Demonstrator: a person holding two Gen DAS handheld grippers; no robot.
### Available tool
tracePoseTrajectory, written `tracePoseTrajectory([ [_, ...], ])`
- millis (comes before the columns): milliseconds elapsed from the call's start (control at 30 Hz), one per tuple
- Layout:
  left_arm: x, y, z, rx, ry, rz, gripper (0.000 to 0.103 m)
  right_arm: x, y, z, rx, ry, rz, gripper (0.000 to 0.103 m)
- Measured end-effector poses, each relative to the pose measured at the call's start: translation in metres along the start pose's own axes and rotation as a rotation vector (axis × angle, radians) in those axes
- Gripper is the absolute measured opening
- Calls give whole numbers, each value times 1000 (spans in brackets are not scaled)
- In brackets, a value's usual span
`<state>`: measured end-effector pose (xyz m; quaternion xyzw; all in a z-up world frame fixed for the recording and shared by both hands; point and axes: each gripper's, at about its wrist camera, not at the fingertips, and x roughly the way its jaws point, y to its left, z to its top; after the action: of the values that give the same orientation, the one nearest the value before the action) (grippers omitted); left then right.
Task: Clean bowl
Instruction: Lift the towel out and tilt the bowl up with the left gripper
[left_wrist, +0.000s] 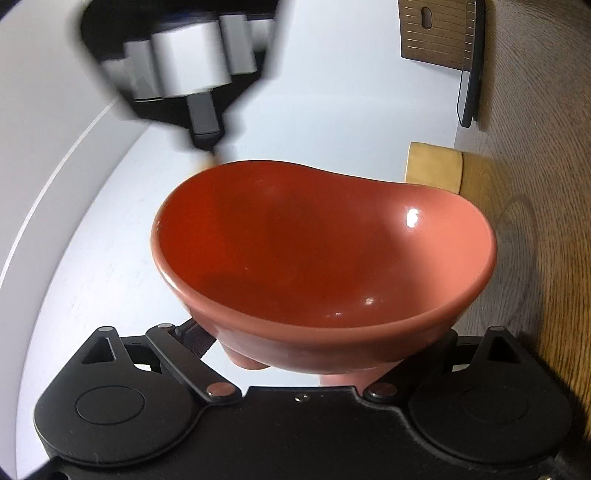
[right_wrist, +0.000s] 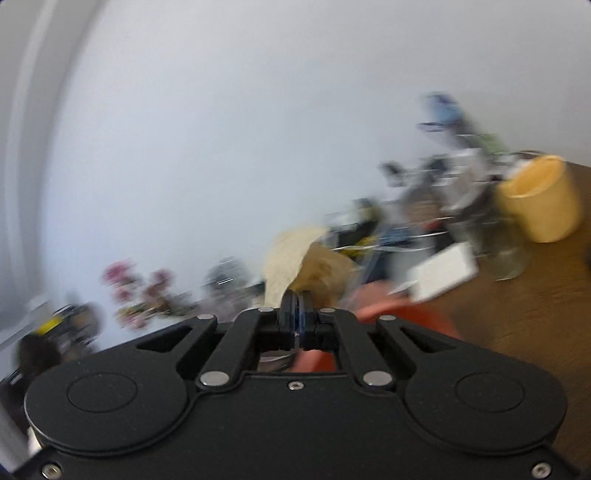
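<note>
While the left gripper (left_wrist: 325, 354) cradles the glossy terracotta-red ceramic bowl (left_wrist: 321, 254) from below, its jaws stand wide against the bowl's outer wall, one ribbed pad (left_wrist: 194, 338) showing at the lower left. The bowl sits tilted, mouth toward the camera, its rim free all round. Just beyond the far rim hangs the right gripper (left_wrist: 210, 147), blurred, its closed tip near the rim; contact cannot be told. To the right runs the brown wood-grain tabletop (left_wrist: 535, 258), with a pale yellow block (left_wrist: 434, 166) near the bowl's edge and a dark wooden board (left_wrist: 436, 33) farther off. White wall fills the left, leaving open room there.

From the right wrist view, blurred throughout, the right gripper (right_wrist: 297, 317) has its jaws pressed together on a thin yellowish cloth (right_wrist: 314, 266). A patch of the red bowl (right_wrist: 388, 314) lies just below right. Clutter and a yellow cylindrical cup (right_wrist: 543, 199) crowd the table's far edge.
</note>
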<state>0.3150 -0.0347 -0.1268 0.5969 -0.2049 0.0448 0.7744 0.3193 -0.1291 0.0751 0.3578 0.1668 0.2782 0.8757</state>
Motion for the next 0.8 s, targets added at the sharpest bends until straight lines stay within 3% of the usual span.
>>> tracePoseTrajectory([
  [67,0,0,0,-1,0,-8,84,-5,-24,1,41,-13,-74,2],
  [200,2,0,1,-3,-1,-24,80,-10,-56,1,69,-12,-133,2],
  [400,2,0,1,-7,-8,-44,79,0,-74,-7,89,-6,-167,2],
  [533,-1,1,2,-27,-60,-64,78,8,-70,-6,34,-39,-193,2],
  [733,-2,13,10,-37,-49,-226,61,14,-75,3,13,-55,-225,2],
  [800,-4,22,13,-32,-43,-300,63,13,-78,3,16,-57,-237,2],
])
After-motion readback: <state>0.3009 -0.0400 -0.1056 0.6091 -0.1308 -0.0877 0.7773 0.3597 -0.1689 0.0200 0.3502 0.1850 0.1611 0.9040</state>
